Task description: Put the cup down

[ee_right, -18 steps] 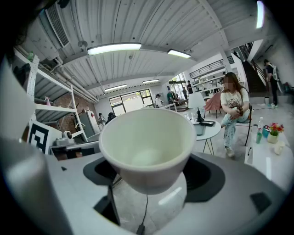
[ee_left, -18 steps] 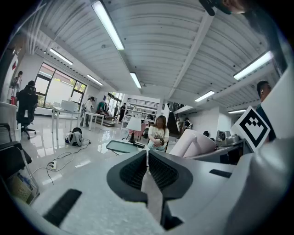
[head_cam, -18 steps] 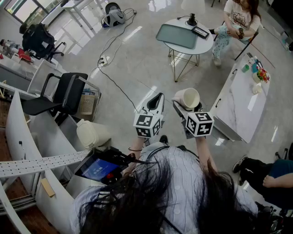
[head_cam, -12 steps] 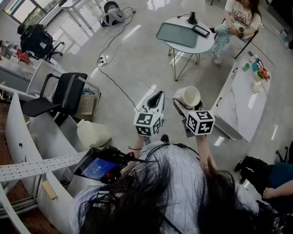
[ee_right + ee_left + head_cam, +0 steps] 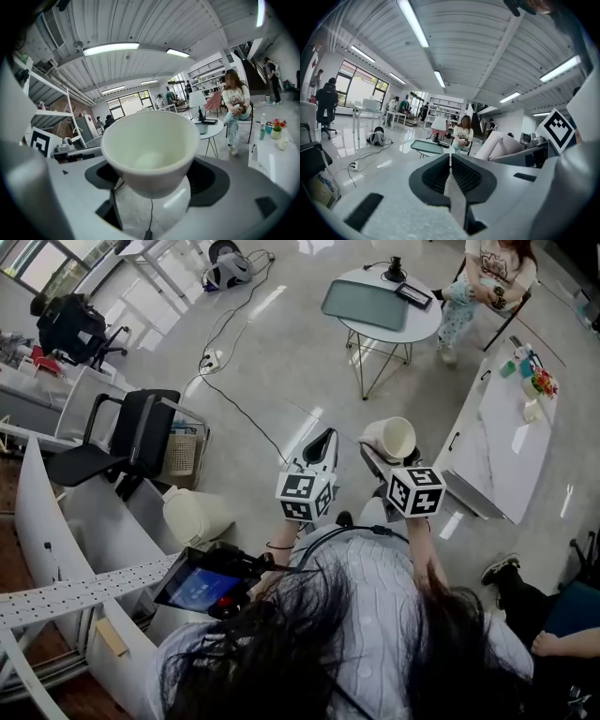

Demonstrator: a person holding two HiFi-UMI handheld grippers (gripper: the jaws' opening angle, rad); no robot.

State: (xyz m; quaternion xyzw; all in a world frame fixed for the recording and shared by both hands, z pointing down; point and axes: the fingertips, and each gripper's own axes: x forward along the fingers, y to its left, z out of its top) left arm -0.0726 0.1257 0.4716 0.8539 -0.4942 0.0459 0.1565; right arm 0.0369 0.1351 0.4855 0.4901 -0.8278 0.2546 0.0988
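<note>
A white cup (image 5: 391,439) hangs in the air over the floor, with my right gripper (image 5: 387,455) shut on it. In the right gripper view the cup (image 5: 150,150) fills the middle. Its empty mouth tilts back toward the camera, and the two dark jaws of the right gripper (image 5: 152,180) press on its lower body. My left gripper (image 5: 323,440) is just to the left of it, at about the same height. In the left gripper view the ribbed pads of the left gripper (image 5: 450,161) meet with nothing between them.
Ahead stands a round white table (image 5: 417,326) with a grey tray (image 5: 361,304), and a person sits beside it. A long white counter (image 5: 497,442) runs along the right. A black office chair (image 5: 122,442), a white bin (image 5: 197,515) and a floor cable (image 5: 234,399) are on the left.
Both grippers keep much the same pose and the cup stays in the right one. The head view has shifted slightly, so the room sits a little higher in the frame.
</note>
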